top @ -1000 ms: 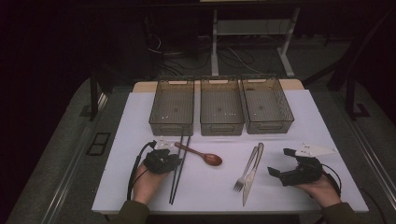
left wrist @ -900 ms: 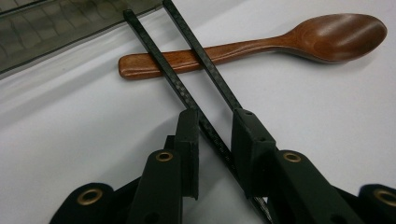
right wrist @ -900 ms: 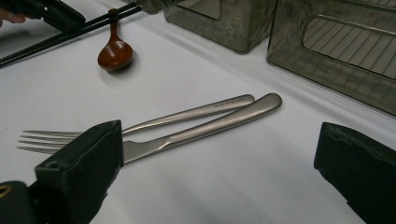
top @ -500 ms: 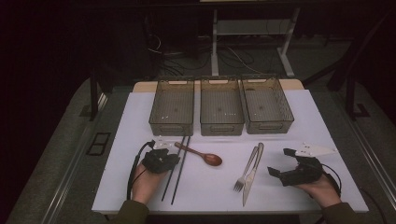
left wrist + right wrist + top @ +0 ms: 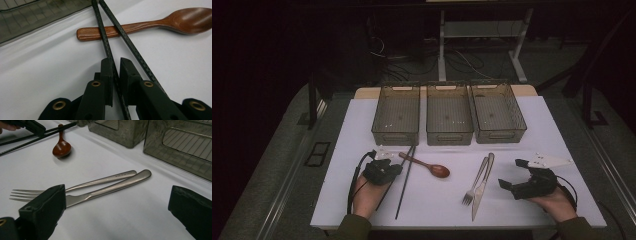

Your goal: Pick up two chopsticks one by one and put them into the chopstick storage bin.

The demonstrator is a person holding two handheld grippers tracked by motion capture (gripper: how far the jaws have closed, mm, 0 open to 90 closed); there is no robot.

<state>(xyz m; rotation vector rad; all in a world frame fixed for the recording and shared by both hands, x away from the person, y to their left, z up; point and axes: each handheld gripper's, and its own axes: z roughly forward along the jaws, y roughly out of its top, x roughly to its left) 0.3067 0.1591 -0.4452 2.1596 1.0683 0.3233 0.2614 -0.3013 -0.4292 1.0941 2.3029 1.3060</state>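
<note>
Two black chopsticks (image 5: 404, 175) lie crossed over the handle of a brown wooden spoon (image 5: 432, 167) at the left of the white mat. My left gripper (image 5: 394, 167) has just been closing, and its jaws (image 5: 115, 62) now pinch one chopstick (image 5: 107, 42). The second chopstick (image 5: 130, 42) runs past the outside of the right jaw. At the right, my right gripper (image 5: 510, 173) rests low with its jaws wide apart (image 5: 117, 195) and nothing between them. A steel fork (image 5: 100, 181) and knife (image 5: 117, 183) lie side by side just beyond it.
Three clear grey bins (image 5: 395, 136) (image 5: 449, 135) (image 5: 501, 135) stand in a row at the back of the white mat (image 5: 532, 145). The spoon's bowl (image 5: 61, 147) faces the middle. Dark floor, cables and a table frame lie beyond.
The left gripper's jaws have narrowed onto one chopstick. That chopstick's near end has swung left, away from the other, so the pair now splays. The right hand has kept still.
</note>
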